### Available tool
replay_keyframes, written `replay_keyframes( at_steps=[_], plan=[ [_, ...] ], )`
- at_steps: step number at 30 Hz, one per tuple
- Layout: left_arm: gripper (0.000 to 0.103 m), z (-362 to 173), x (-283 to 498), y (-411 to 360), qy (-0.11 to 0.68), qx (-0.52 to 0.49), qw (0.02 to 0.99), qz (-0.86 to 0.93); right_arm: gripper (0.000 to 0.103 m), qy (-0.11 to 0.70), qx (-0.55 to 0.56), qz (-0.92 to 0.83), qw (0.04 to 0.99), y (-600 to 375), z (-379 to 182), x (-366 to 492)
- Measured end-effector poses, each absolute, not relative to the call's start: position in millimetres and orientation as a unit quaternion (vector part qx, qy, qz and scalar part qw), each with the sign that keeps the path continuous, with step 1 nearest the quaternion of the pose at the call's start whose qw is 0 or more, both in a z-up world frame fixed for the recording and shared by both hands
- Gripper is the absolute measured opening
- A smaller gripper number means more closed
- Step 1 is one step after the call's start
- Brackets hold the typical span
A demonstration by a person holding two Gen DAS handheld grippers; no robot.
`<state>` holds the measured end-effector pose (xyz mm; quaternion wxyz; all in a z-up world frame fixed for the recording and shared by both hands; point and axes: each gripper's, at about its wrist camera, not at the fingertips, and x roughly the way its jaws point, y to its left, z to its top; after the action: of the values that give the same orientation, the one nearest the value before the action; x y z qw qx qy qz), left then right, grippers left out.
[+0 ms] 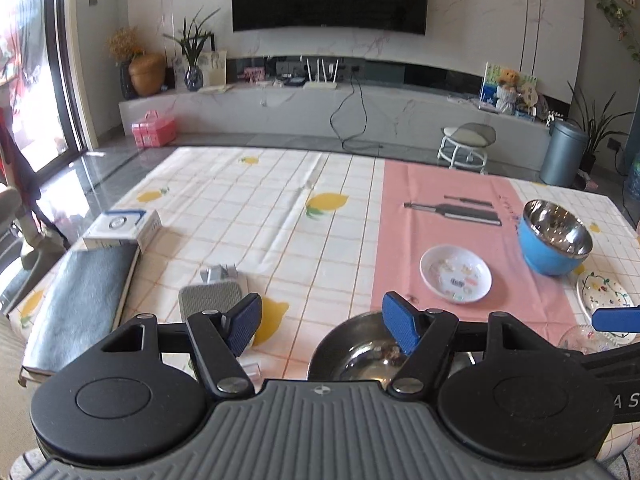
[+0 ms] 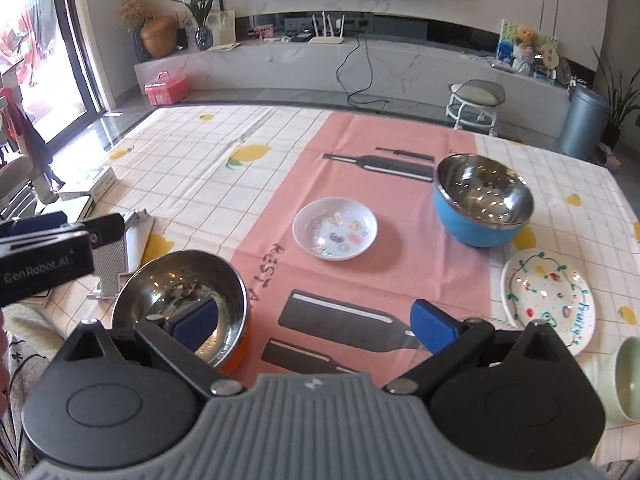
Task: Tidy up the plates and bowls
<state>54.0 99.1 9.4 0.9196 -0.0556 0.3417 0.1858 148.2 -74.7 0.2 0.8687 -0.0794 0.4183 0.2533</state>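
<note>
Both my jaws stand apart, empty; I judge I'm starting on the orange-walled steel bowl (image 2: 182,304); next, my right gripper (image 2: 312,324) must straddle its rim.

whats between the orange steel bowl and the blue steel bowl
The small white plate on the pink cloth, seen in the right wrist view.

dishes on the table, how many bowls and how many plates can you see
Bowls: 3 (blue steel bowl, orange steel bowl, pale green bowl cut off at the frame edge)
Plates: 2 (small white plate, painted white plate)
Total: 5
</note>
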Motion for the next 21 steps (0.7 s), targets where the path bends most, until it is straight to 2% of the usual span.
replay_keyframes(
  at_steps=[2, 5, 8, 9, 14, 15, 17, 21],
  plan=[
    [0.081, 0.5, 56.2, 105.0, 0.355, -0.056, 0.913, 0.193, 0.099, 0.430, -0.074, 0.261, 0.861, -65.1, -8.9, 152.9],
    [0.076, -9.2, 59.4, 106.7, 0.372, -0.059, 0.904, 0.203, 0.083, 0.448, -0.078, 0.267, 0.849, -51.5, -22.4, 158.8],
    [0.068, -15.6, 63.4, 107.8, 0.388, -0.075, 0.899, 0.188, 0.079, 0.472, -0.070, 0.276, 0.835, -43.2, -34.8, 166.8],
    [0.067, -17.7, 63.7, 106.8, 0.394, -0.078, 0.897, 0.186, 0.072, 0.479, -0.061, 0.280, 0.830, -42.4, -38.5, 168.4],
    [0.043, -32.8, 71.4, 101.3, 0.422, -0.078, 0.886, 0.176, 0.050, 0.492, -0.051, 0.276, 0.824, -37.6, -58.1, 171.6],
    [0.043, -35.1, 72.9, 101.9, 0.427, -0.086, 0.883, 0.175, 0.049, 0.494, -0.053, 0.278, 0.822, -37.2, -61.5, 171.2],
    [0.035, -36.8, 72.4, 97.3, 0.422, -0.072, 0.885, 0.184, 0.048, 0.498, -0.045, 0.287, 0.817, -38.2, -66.5, 169.8],
    [0.029, -37.7, 73.3, 94.1, 0.421, -0.063, 0.885, 0.189, 0.045, 0.500, -0.050, 0.297, 0.812, -34.5, -71.9, 167.3]
  ],
)
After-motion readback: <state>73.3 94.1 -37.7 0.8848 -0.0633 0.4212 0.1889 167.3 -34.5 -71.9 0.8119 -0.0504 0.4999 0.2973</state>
